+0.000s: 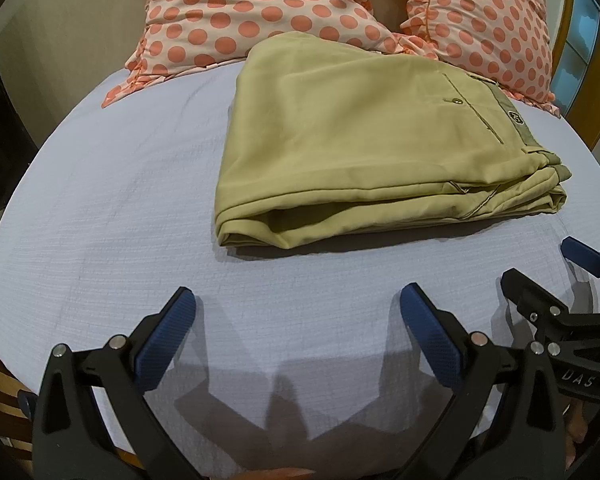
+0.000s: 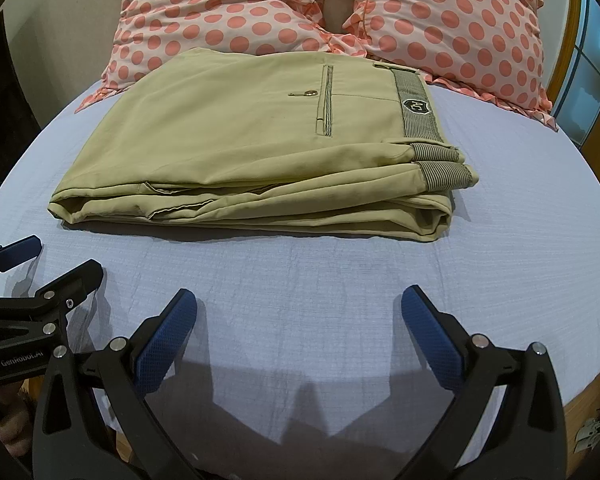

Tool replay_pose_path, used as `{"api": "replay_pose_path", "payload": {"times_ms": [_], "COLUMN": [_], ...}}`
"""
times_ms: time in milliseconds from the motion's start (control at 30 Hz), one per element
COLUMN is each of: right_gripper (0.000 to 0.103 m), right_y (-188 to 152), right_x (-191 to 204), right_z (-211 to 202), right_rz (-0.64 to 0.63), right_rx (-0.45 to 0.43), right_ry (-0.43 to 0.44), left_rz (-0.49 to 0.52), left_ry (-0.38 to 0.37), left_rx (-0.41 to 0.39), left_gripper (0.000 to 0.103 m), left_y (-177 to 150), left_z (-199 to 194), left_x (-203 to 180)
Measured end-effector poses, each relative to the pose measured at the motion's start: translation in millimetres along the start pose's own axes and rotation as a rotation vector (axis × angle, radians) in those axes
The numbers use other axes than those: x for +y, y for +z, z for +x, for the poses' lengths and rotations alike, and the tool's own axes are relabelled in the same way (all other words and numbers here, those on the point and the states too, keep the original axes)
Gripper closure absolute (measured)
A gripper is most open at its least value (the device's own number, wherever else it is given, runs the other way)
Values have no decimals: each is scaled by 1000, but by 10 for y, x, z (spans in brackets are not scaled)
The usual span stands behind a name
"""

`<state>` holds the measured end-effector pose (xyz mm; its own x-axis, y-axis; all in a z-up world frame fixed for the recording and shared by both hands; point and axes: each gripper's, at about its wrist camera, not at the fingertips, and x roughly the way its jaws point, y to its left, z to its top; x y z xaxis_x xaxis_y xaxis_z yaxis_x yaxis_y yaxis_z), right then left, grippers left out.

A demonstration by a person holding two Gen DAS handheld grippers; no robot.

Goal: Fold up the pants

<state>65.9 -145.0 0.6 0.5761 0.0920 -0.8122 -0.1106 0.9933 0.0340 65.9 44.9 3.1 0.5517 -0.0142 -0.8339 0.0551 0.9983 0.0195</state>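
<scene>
The khaki pants [image 2: 256, 152] lie folded into a flat stack on the pale blue bedsheet [image 2: 340, 300], their far edge touching 2 polka-dot pillows [image 2: 228, 4]. The left gripper [image 1: 298, 308] and right gripper [image 2: 300, 306] hover side by side near the stack, both spread wide, holding nothing.
</scene>
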Motion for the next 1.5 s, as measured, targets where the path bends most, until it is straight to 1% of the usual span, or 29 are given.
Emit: {"api": "replay_pose_path", "payload": {"times_ms": [1500], "right_gripper": [1], "right_y": [8], "right_x": [-14], "right_z": [-3], "right_rz": [7], "right_rx": [-4], "right_ry": [-5], "left_rz": [-2], "left_ry": [1], "left_rx": [-2], "left_gripper": [2], "left_y": [-4], "left_z": [5], "left_x": [17]}}
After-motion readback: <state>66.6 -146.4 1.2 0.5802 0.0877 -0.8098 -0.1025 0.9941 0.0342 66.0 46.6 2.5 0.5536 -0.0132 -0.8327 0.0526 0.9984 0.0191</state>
